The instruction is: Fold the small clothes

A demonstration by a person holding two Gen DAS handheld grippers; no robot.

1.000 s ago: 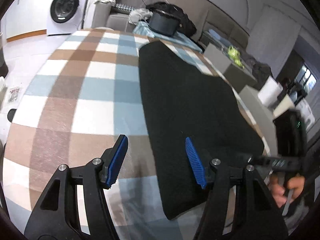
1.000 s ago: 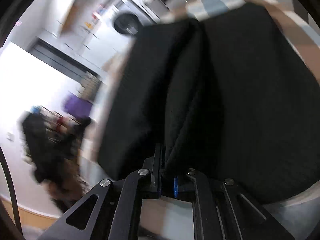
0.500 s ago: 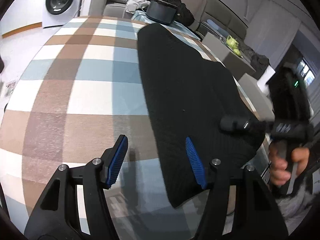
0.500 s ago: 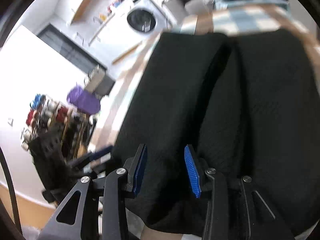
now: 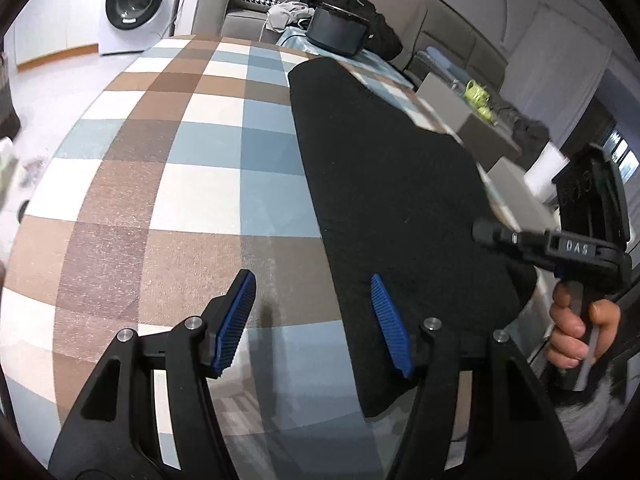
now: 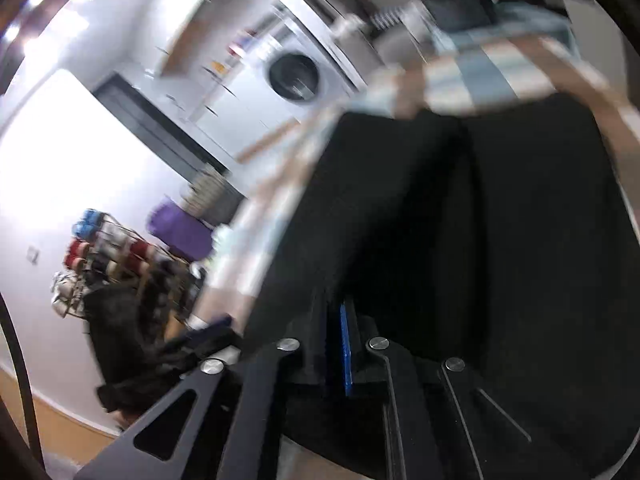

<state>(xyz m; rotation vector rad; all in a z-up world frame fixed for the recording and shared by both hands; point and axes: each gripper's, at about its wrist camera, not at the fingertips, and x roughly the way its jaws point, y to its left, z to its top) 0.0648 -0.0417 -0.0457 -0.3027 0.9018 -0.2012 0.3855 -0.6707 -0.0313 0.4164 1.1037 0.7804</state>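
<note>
A black garment (image 5: pixel 392 184) lies flat on the checked tablecloth (image 5: pixel 192 168), folded lengthwise into a long strip. My left gripper (image 5: pixel 312 320) is open and empty, hovering over the cloth's near left edge. My right gripper (image 6: pixel 336 344) is shut on the near edge of the black garment (image 6: pixel 460 248), with fabric bunched between the blue pads. The right gripper also shows in the left wrist view (image 5: pixel 484 232) at the garment's right edge.
A washing machine (image 5: pixel 132 4) stands beyond the table. A sofa with a dark bin (image 5: pixel 338 30) and loose clothes lies behind the table's far end. Grey boxes (image 5: pixel 476 132) stand to the right. A rack (image 6: pixel 116 256) stands by the wall.
My right gripper opened half a second ago and has shut again on the garment's near edge. The left gripper has stayed open and nearly still over the cloth's left edge.
</note>
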